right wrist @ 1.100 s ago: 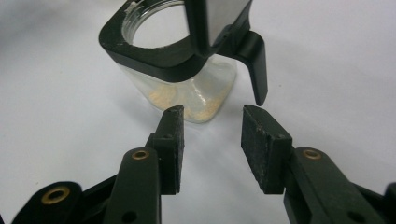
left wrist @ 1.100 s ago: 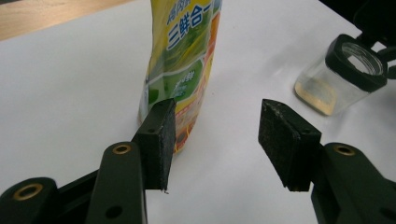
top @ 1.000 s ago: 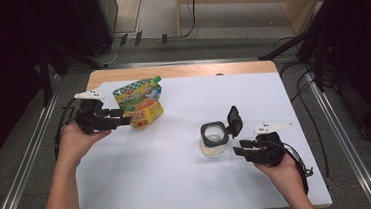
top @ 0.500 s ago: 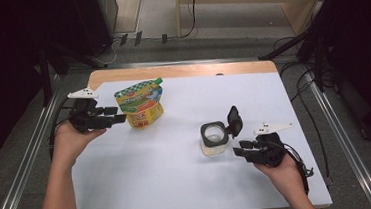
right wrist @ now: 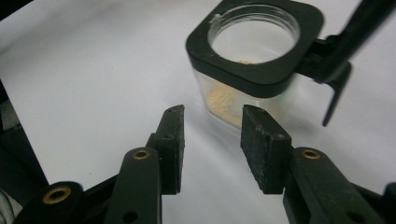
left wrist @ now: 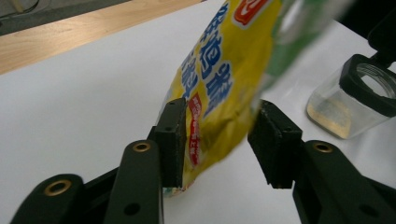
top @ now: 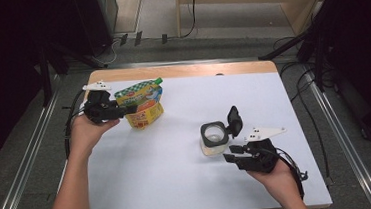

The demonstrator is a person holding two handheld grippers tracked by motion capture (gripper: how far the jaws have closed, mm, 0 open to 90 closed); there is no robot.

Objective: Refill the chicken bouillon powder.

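The yellow pouch (top: pixel 142 104) stood at the far left of the table (top: pixel 170 186), its long axis running up and leaning to the right, with the green spout cap (top: pixel 157 80) at the top pointing right and away. Its base looked a touch off the sheet in the left gripper view, though that could not be told for sure. Well apart from it, on the near right, the clear jar (top: pixel 213 140) sat upright with its mouth facing straight up, a thin layer of tan powder in the bottom, and its black flip lid (top: pixel 234 119) swung open and standing tall on the far-right side.

The table wore a plain white sheet with a strip of bare wood along the far edge; grey floor, metal rails and dark gear ringed it.

Now the left gripper (top: pixel 123 110) — its fingers (left wrist: pixel 173 140) had just been closing in around the pouch's lower part. One pad lay against the yellow film; the other stood just off it, so no firm squeeze yet.

Over on the right, the right gripper (top: pixel 232 153) hung just short of the jar on its near side — fingers (right wrist: pixel 261 147) half open, nothing between them, touching nothing.
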